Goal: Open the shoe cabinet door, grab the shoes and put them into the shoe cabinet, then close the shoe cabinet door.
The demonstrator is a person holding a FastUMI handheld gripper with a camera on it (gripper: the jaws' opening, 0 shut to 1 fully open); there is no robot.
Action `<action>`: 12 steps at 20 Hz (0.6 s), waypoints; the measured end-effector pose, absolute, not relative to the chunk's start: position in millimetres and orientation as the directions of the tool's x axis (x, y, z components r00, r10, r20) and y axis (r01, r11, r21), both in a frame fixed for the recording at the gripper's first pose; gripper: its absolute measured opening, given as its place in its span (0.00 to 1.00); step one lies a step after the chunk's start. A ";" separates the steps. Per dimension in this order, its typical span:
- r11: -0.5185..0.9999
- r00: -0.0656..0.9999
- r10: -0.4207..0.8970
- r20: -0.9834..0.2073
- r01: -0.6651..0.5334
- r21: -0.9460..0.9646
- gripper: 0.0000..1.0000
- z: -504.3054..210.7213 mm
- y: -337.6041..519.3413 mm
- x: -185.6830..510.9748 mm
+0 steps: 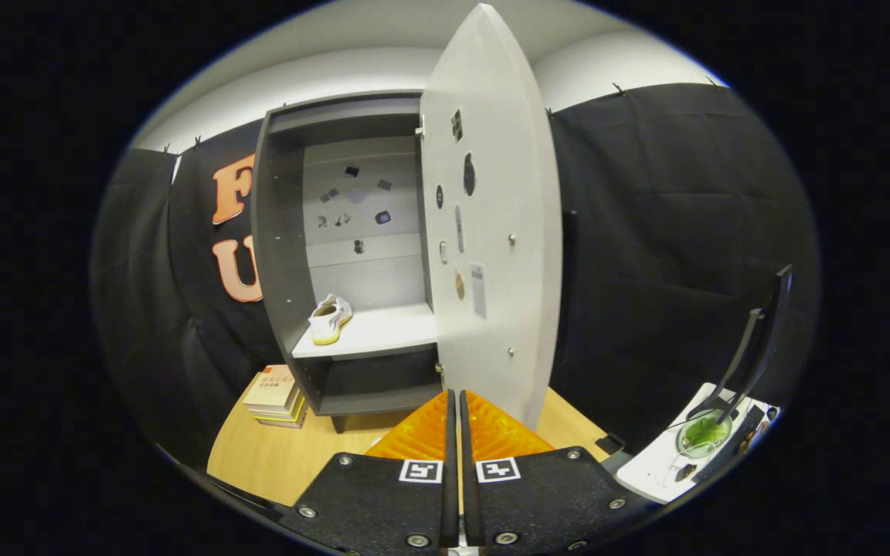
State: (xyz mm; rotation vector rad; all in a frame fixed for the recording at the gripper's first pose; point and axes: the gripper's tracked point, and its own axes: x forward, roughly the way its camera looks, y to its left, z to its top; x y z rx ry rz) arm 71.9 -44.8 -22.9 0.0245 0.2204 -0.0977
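Note:
The grey shoe cabinet (pixel 283 255) stands on the wooden table beyond my fingers, its white door (pixel 503 232) swung wide open to the right. A white shoe with a yellow sole (pixel 329 319) lies on the left part of the cabinet's white shelf (pixel 383 330). My gripper (pixel 456 401) is shut with nothing between its fingers. Its tips sit just in front of the door's lower edge; whether they touch it I cannot tell.
A stack of books (pixel 276 395) lies on the table left of the cabinet's base. To the right, a white tray (pixel 657 463) holds a glass bowl with something green (pixel 701 434) and a dark stand (pixel 754 347). Black cloth walls close in the booth.

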 end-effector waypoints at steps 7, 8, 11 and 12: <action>1.000 0.925 0.016 -0.380 -0.013 0.012 0.07 -113.7 30.8 69.6; 0.999 0.913 0.034 -0.406 -0.027 0.024 0.08 -130.3 41.4 70.7; 0.995 0.869 0.099 -0.485 -0.080 0.060 0.12 -185.2 68.2 83.4; 0.994 0.844 0.113 -0.524 -0.091 0.067 0.13 -207.6 72.8 87.4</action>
